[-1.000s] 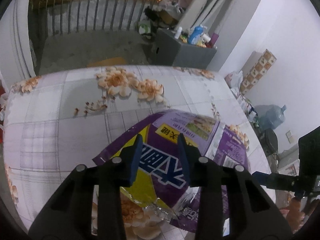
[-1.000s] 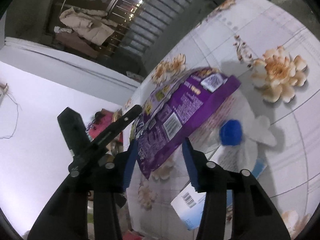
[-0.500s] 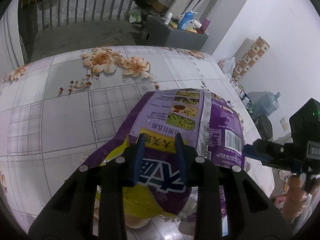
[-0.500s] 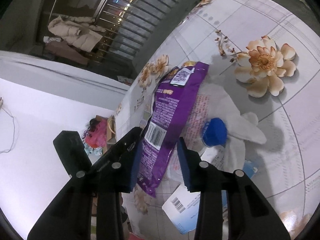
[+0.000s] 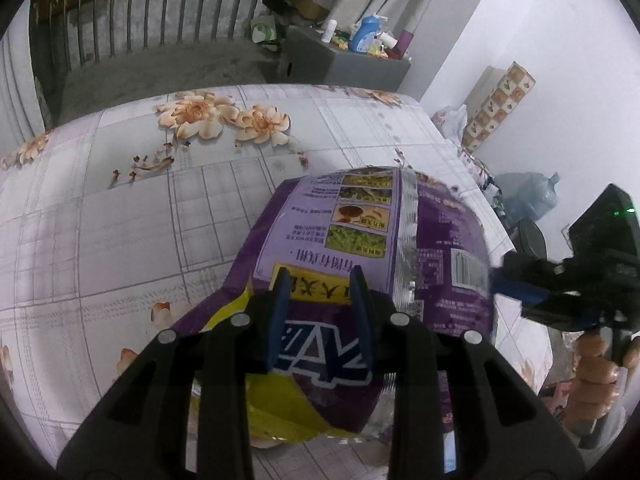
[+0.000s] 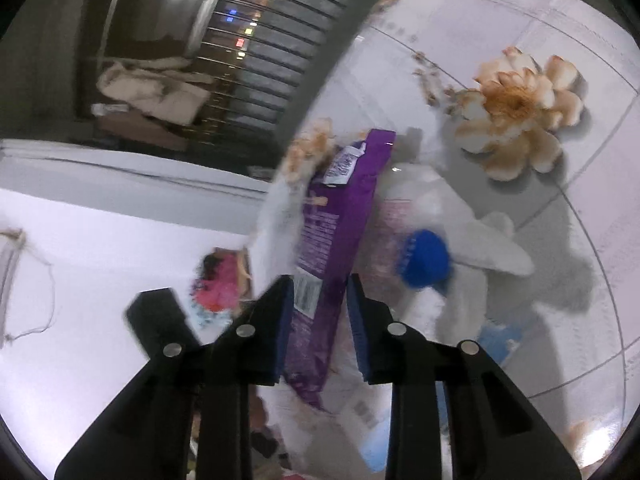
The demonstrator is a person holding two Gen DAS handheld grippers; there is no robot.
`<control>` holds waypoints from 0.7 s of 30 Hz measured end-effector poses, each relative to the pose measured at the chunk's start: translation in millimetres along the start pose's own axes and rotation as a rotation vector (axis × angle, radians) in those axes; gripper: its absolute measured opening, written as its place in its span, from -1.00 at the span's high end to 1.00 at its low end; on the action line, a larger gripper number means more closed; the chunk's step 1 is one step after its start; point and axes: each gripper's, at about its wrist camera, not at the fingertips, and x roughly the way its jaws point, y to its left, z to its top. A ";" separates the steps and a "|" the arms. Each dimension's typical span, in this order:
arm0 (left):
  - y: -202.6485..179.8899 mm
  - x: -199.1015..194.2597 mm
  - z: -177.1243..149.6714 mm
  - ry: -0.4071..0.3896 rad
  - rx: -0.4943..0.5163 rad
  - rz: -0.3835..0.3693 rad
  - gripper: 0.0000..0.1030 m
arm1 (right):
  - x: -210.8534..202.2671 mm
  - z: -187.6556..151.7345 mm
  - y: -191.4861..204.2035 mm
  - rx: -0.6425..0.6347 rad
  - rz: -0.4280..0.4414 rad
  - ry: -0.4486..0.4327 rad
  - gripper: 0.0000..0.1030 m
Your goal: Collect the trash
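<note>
Purple snack bag [image 5: 372, 248]: large, crinkled, purple with a yellow panel and a silver seam, raised over the flowered tablecloth [image 5: 120, 208], near the table's right side. Both grippers are on it.

Left gripper [image 5: 320, 300]: blue pads sit at the bag's near end, over the yellow label; the bag bulges up between them. Jaws narrow; the pads appear to pinch a fold of the bag.

Right gripper [image 6: 320, 304]: jaws have just been closing, the bag's edge [image 6: 332, 240] running between the blue pads, the left pad against it. From the left wrist view it reaches in from the right, a hand [image 5: 596, 376] on its grip.

Beneath the bag, right wrist view: a white crumpled wrapper or tissue [image 6: 460, 236], a blue cap [image 6: 426, 258], a pale blue packet [image 6: 500, 340]. View blurred.

Far side: balcony railing [image 5: 160, 12], grey cabinet [image 5: 344, 64] with bottles.
</note>
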 end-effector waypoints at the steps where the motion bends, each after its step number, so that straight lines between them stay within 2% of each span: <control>1: 0.1 0.4 -0.1 0.001 -0.001 0.000 0.46 | -2.8 -0.1 2.9 -0.014 0.019 -0.005 0.45; 3: -0.6 0.9 -0.8 0.003 -0.002 0.003 0.46 | -5.7 1.1 4.3 -0.015 0.070 -0.002 0.45; 4: -0.5 0.5 -0.8 0.003 -0.003 0.003 0.46 | -5.9 2.5 4.3 -0.014 0.070 0.001 0.45; 9: 0.0 2.4 -1.9 0.009 -0.005 0.012 0.46 | 3.7 2.4 -3.8 0.010 -0.005 0.022 0.45; 12: 0.5 4.1 -2.1 0.021 -0.008 0.016 0.46 | 3.6 -0.8 -2.3 0.007 0.077 0.037 0.45; 14: 1.1 4.9 -2.8 0.023 -0.008 0.017 0.46 | 0.7 -0.3 3.8 -0.022 0.102 0.031 0.45; 17: 1.1 6.7 -3.1 0.029 -0.009 0.019 0.46 | 4.1 2.8 2.9 -0.027 0.053 0.036 0.45; 21: 1.8 8.6 -2.9 0.030 -0.014 0.022 0.46 | 12.2 3.3 -2.6 -0.002 0.034 0.048 0.45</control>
